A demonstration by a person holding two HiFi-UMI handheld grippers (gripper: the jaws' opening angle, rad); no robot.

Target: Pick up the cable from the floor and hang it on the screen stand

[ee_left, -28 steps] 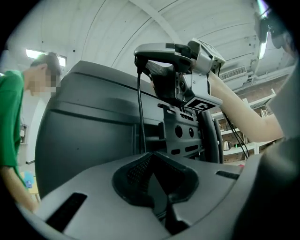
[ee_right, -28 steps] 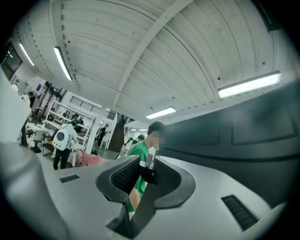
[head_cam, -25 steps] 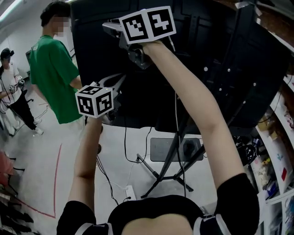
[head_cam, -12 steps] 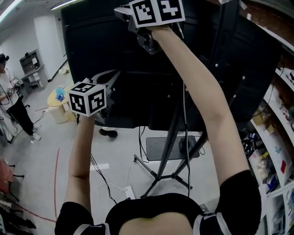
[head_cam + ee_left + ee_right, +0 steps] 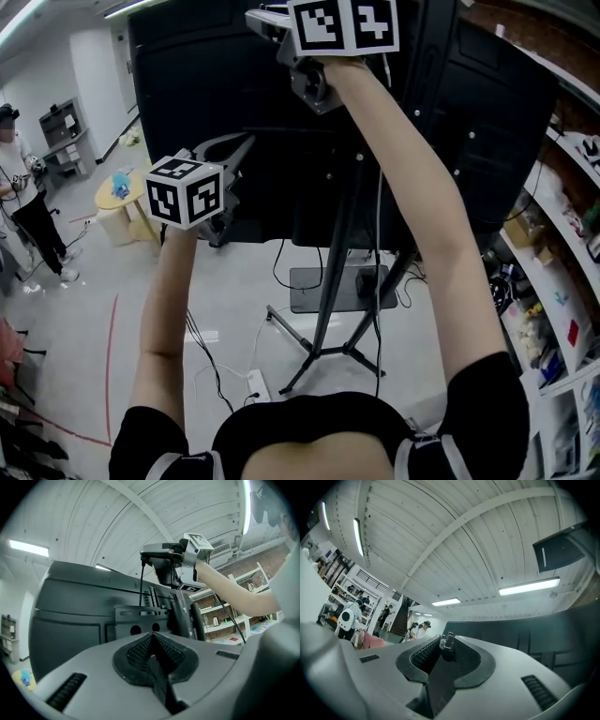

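head view: cable [image 5: 378, 234] vertical

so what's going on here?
A person has both arms raised behind a large black screen on a black metal tripod stand. The right hand-held gripper is up by the screen's top edge, shut on the plug end of a thin black cable that drops from its jaws down the screen's back. The left hand-held gripper sits lower, jaws together and empty. The cable does not look hung on the stand yet.
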